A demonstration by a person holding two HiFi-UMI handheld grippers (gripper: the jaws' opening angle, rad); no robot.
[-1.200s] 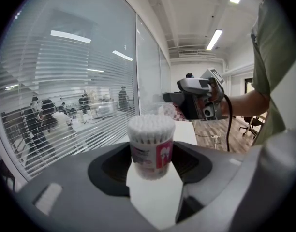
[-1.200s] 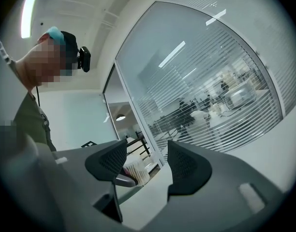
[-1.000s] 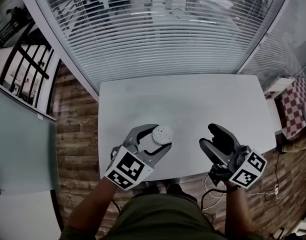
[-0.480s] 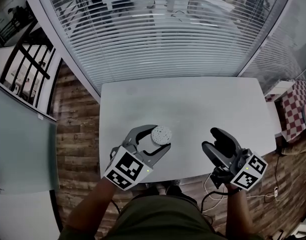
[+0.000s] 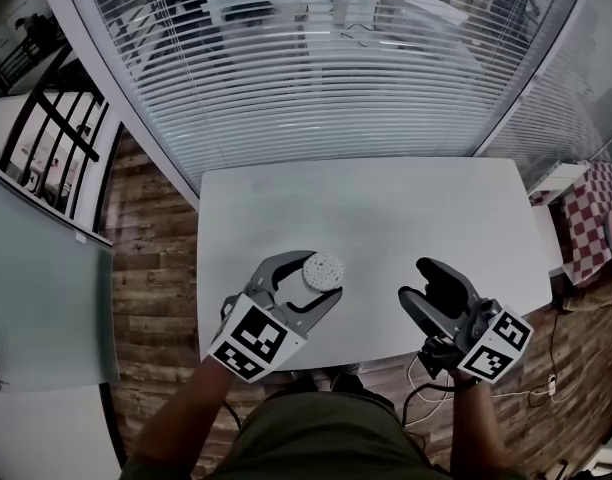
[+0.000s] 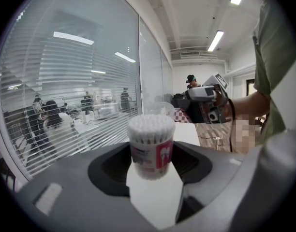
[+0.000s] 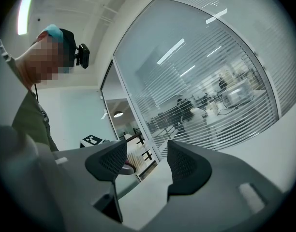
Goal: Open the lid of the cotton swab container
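The cotton swab container point(image 5: 323, 267), a small round tub with a pink and white label, stands on the white table point(image 5: 386, 208), packed with white swabs point(image 6: 151, 126). My left gripper point(image 5: 311, 274) has a jaw on each side of it, and in the left gripper view both pads point(image 6: 194, 161) lie against its sides point(image 6: 149, 157). A clear plastic round shape point(image 6: 161, 108) shows just behind it; I cannot tell what it is. My right gripper point(image 5: 418, 280) hovers near the table's front edge to the right, pads apart, nothing between them point(image 7: 145, 161).
A glass wall with white blinds point(image 5: 326, 78) runs behind the table. Wooden floor point(image 5: 151, 268) lies to the left, and a red checkered cloth point(image 5: 596, 213) is at far right. The person's arms and torso fill the bottom of the head view.
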